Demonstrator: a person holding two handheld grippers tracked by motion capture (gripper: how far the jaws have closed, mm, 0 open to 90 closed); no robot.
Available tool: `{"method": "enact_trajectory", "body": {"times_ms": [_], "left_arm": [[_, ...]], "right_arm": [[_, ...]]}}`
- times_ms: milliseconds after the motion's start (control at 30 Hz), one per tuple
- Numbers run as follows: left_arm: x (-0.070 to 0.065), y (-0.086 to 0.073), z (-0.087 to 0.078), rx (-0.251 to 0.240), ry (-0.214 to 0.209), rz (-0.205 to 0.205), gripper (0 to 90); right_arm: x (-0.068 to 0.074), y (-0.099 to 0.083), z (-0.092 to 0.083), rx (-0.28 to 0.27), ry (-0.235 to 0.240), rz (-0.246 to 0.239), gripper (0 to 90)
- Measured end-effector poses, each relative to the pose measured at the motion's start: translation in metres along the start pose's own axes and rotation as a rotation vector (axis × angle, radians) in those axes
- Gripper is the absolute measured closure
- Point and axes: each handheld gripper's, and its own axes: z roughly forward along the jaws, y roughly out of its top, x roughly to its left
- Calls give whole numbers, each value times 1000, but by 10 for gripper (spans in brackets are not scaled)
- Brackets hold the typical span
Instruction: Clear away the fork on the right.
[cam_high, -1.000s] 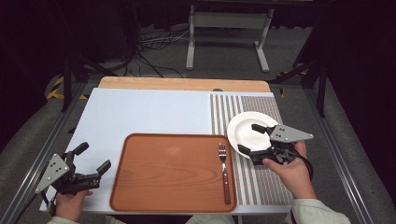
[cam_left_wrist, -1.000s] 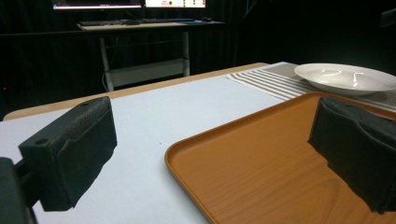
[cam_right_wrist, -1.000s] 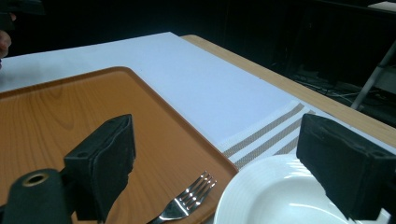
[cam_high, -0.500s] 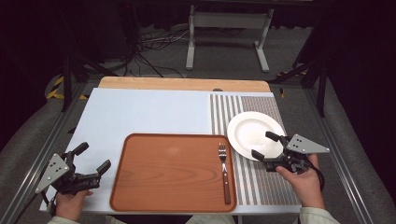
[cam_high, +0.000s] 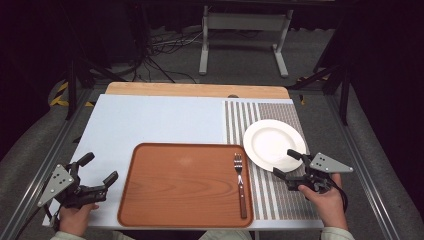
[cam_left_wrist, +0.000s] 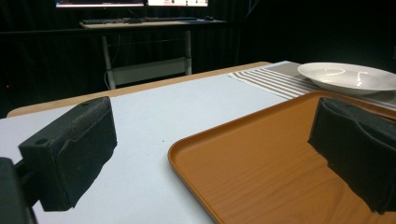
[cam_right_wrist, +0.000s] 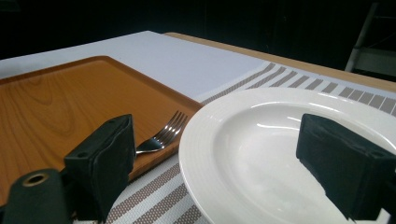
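A white plate (cam_high: 274, 144) lies on the striped placemat (cam_high: 280, 200) at the right. A brown wooden tray (cam_high: 185, 185) sits at the front middle, and a metal fork (cam_high: 240, 182) lies along its right side. My right gripper (cam_high: 283, 162) is open just in front of the plate's near rim, holding nothing. In the right gripper view, its jaws (cam_right_wrist: 224, 163) frame the plate (cam_right_wrist: 280, 154), with the fork (cam_right_wrist: 163, 135) and tray (cam_right_wrist: 60, 107) to the left. My left gripper (cam_high: 100, 167) rests open at the tray's left. In the left gripper view, that gripper (cam_left_wrist: 210, 154) straddles the tray's corner (cam_left_wrist: 261, 163).
The pale blue table top (cam_high: 160, 120) stretches behind the tray, with a wooden strip (cam_high: 195, 90) along the far edge. A metal stand (cam_high: 240, 30) and cables lie on the floor beyond. The plate (cam_left_wrist: 345, 77) shows far right in the left gripper view.
My right gripper has drawn back from the plate's near rim towards the person and a little right. The plate, the fork, the tray and the left gripper stay put.
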Motion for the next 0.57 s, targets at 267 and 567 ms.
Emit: {"method": "enact_trajectory", "body": {"times_ms": [267, 567], "left_arm": [[3, -1, 1, 3, -2, -1, 15], [5, -3, 1, 6, -2, 1, 15]], "right_arm": [[1, -16, 1, 0, 21, 58, 127], [3, -18, 1, -13, 9, 77, 127]]}}
